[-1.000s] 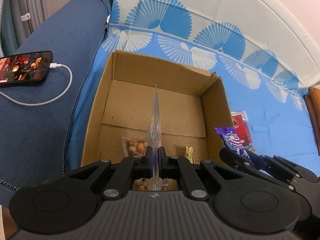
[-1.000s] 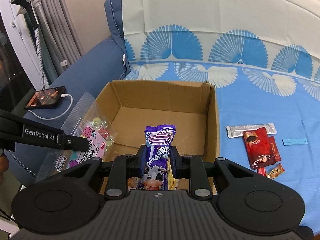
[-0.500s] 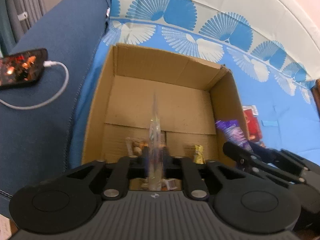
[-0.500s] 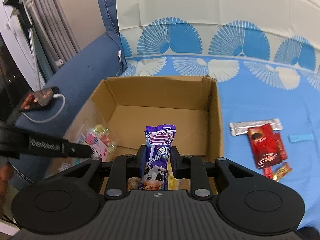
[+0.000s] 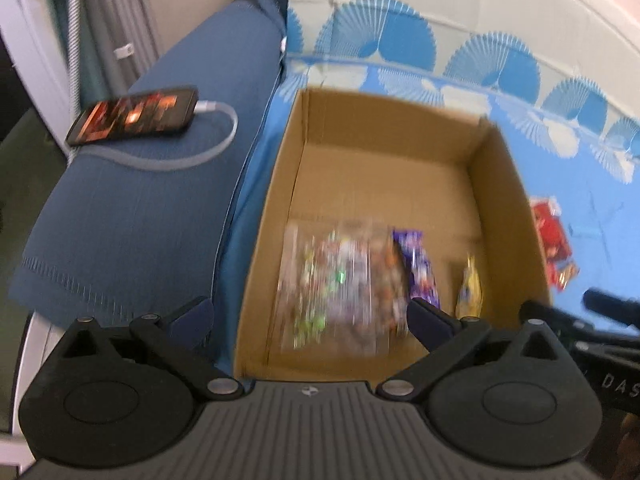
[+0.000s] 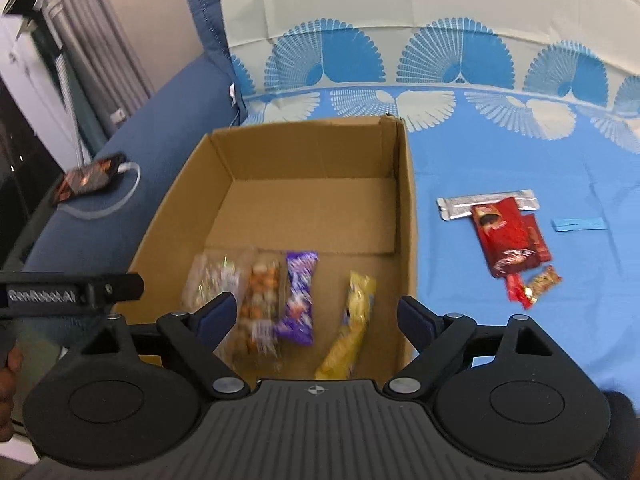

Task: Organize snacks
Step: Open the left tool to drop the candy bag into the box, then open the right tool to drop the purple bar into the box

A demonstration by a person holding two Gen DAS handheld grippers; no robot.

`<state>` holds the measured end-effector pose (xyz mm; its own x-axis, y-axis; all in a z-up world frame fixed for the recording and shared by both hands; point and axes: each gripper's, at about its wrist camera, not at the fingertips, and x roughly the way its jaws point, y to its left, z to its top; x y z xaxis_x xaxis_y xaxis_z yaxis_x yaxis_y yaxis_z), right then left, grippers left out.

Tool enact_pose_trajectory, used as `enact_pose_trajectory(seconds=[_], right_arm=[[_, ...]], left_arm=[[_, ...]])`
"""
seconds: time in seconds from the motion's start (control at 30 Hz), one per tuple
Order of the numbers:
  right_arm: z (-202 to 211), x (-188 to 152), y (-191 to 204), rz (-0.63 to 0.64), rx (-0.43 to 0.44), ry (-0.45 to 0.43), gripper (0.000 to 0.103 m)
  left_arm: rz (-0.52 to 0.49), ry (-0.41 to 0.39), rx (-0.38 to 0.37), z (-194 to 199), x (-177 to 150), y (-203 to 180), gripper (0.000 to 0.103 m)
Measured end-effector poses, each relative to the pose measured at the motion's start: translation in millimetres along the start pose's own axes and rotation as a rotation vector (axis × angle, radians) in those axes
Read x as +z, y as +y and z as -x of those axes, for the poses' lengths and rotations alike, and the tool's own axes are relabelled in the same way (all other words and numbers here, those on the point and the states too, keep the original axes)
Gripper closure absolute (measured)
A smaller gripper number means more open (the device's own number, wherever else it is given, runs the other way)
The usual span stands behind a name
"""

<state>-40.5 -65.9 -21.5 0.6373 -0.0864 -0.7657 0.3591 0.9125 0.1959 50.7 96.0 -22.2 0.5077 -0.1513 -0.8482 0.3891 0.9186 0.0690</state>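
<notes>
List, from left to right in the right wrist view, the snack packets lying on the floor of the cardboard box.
clear candy bag → orange snack pack → purple packet → yellow packet

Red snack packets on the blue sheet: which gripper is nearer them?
Right. The right gripper hangs open over the cardboard box's near right side, next to the red snack packets. The left gripper, also open, sits over the box's left edge, farther off.
</notes>
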Motion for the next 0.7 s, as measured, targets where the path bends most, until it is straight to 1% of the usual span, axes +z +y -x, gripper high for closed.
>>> enact_pose_trajectory(seconds=[0.07,0.13,0.17,0.2,0.23,0.27,0.37,0.5,0.7], right_arm=[[11,-8,2,0.034,-0.018,-0.020,0.013],[24,-15,3,0.057,-0.031,-0.048,0.012],[24,-15,3,0.057,-0.031,-0.048,0.011],[37,-20,3,0.074,-0.040,-0.078,0.011],[37,-20,3,0.074,-0.040,-0.078,0.010],[50,-26,2,0.088,-0.040,-0.103,0.010],[61,-33,1,0.096,-0.035,-0.123,0.009],[85,-44,-1,0.088,-0.023,-0.164,0.009],[105,-53,-2,0.084,0.003,-0.207,0.007]], left_arm=[[-0.011,0.022,-0.009,6,-16,-6,0.000],[-0.017,0.023,-0.024,13,-27,-9,0.000],[-0.016,0.011,-0.026,18,-31,-10,0.000],[-0.018,-0.001,-0.028,23,-34,-10,0.000],[-0.020,-0.016,-0.029,29,-37,-11,0.000],[-0.019,-0.031,-0.027,34,-39,-11,0.000],[-0.005,-0.075,-0.016,50,-46,-13,0.000],[0.003,-0.095,-0.015,65,-52,-17,0.000],[-0.040,-0.144,-0.005,89,-64,-28,0.000]])
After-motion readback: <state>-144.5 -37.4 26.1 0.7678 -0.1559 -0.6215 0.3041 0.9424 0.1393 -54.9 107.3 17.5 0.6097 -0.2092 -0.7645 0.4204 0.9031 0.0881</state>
